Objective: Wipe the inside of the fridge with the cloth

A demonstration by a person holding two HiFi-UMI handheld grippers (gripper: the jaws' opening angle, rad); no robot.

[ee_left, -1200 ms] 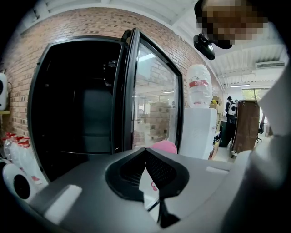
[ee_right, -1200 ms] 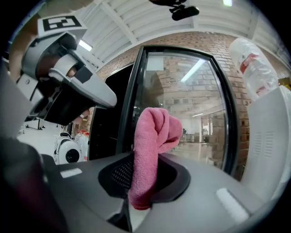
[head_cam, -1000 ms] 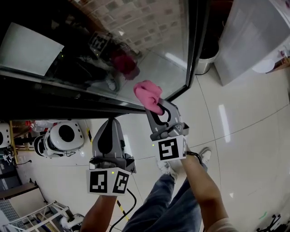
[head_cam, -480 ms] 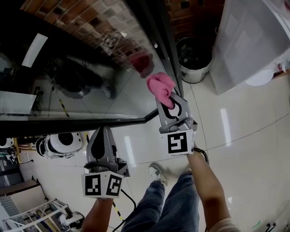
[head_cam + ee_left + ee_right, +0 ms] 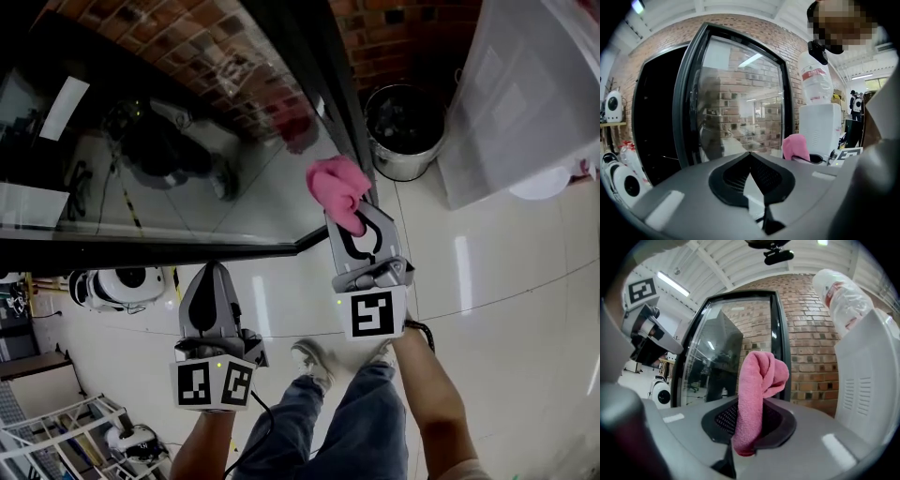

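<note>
A pink cloth (image 5: 337,192) sticks up from my right gripper (image 5: 349,217), which is shut on it; the cloth (image 5: 757,394) hangs folded over the jaw tips. It is held just in front of the right edge of the fridge's glass door (image 5: 234,141), whose black frame (image 5: 323,84) runs beside it. The glass door (image 5: 726,352) reflects the room. My left gripper (image 5: 211,270) hangs lower and to the left, in front of the door's bottom frame, shut with nothing in it (image 5: 750,157). A dark panel (image 5: 656,126) lies left of the glass (image 5: 740,103); the fridge's inside is not visible.
A metal bin (image 5: 403,122) stands by the brick wall, right of the fridge. A white water dispenser (image 5: 516,103) with a bottle (image 5: 843,291) is further right. A round white machine (image 5: 117,286) sits on the glossy floor at left. The person's shoe (image 5: 314,361) is below.
The right gripper with the cloth has shifted right along the glass to the door's right edge. The left gripper has dropped slightly, still shut. The person's feet have stepped.
</note>
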